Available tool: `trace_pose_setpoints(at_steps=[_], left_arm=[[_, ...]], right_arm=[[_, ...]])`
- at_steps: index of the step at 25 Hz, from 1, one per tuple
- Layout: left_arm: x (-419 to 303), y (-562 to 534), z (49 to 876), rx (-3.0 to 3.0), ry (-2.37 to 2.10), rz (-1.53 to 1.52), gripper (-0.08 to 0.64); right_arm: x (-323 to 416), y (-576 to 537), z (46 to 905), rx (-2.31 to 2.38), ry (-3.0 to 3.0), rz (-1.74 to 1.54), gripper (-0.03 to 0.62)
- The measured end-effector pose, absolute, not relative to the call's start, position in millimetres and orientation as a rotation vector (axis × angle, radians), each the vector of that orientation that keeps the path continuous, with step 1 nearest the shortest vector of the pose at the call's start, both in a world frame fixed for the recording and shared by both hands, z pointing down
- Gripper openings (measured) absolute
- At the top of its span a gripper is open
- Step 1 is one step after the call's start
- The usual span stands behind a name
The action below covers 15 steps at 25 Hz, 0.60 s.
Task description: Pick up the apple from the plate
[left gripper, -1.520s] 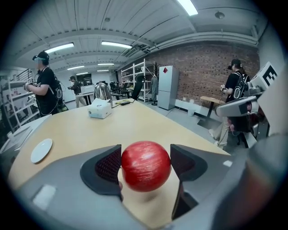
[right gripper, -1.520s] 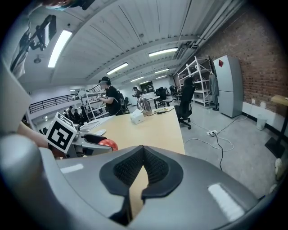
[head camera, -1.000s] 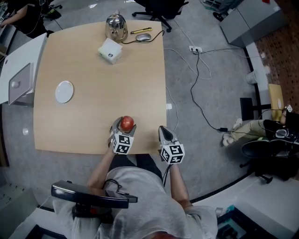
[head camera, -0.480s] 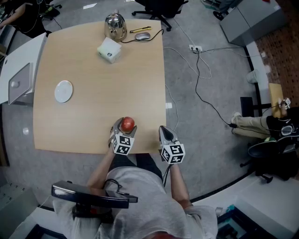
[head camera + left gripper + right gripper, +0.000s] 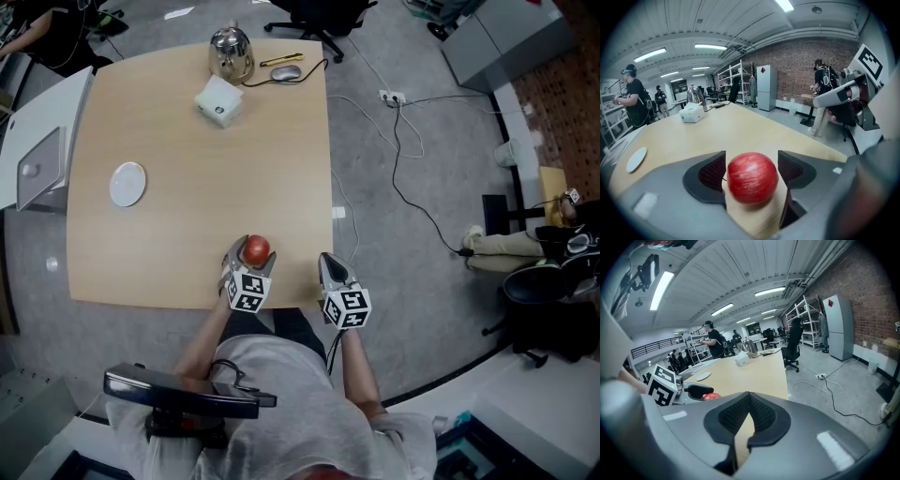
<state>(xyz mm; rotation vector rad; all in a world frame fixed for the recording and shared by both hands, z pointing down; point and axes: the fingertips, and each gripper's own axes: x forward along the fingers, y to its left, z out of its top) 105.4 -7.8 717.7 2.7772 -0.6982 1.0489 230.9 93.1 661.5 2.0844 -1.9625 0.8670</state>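
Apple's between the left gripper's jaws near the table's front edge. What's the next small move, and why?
Probably raise the left gripper a little, grip unchanged. Its pads seem to touch both sides of the apple, low over the table. The plate lies empty far off, and the right gripper is shut and empty. A small lift would prove the hold.

Over the near edge of the light wooden table [image 5: 187,169], the left gripper [image 5: 250,256] is gripping a round red apple [image 5: 255,247]; the right gripper [image 5: 326,260] is hovering beside it, jaws together.
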Motion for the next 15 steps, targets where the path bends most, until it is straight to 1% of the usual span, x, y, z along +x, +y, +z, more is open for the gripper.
trace_pose_setpoints(at_steps=[11, 15], left_arm=[[104, -16, 702, 2.793, -0.724, 0.995, 0.367], [102, -22, 687, 2.802, -0.748, 0.925, 0.347]], right_arm=[[230, 85, 660, 2.080, -1.977, 0.857, 0.006], [228, 79, 658, 2.076, -1.989, 0.844, 0.006]])
